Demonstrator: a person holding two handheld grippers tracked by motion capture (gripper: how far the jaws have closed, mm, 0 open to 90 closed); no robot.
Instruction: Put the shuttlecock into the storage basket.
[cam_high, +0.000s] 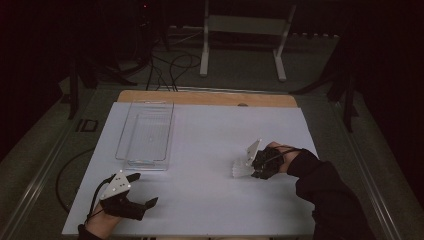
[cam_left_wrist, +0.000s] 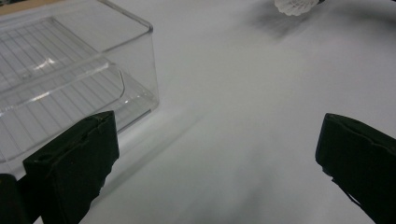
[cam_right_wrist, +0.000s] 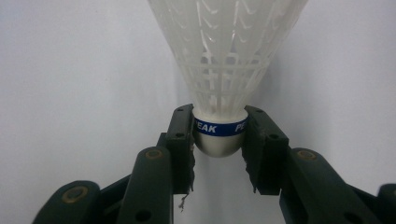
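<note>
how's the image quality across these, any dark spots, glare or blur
High view: dim, the room beyond the white table nearly black. Left gripper view: bright, glare streaks on the clear plastic bin, its near wall soft, the shuttlecock blurred with a faint shadow. Right gripper view: evenly lit, the right tongs sharp on the shuttlecock's cork.

The shuttlecock's (cam_right_wrist: 224, 70) blue band (cam_right_wrist: 219, 127) reads "EAK" and a cut-off "P".
</note>
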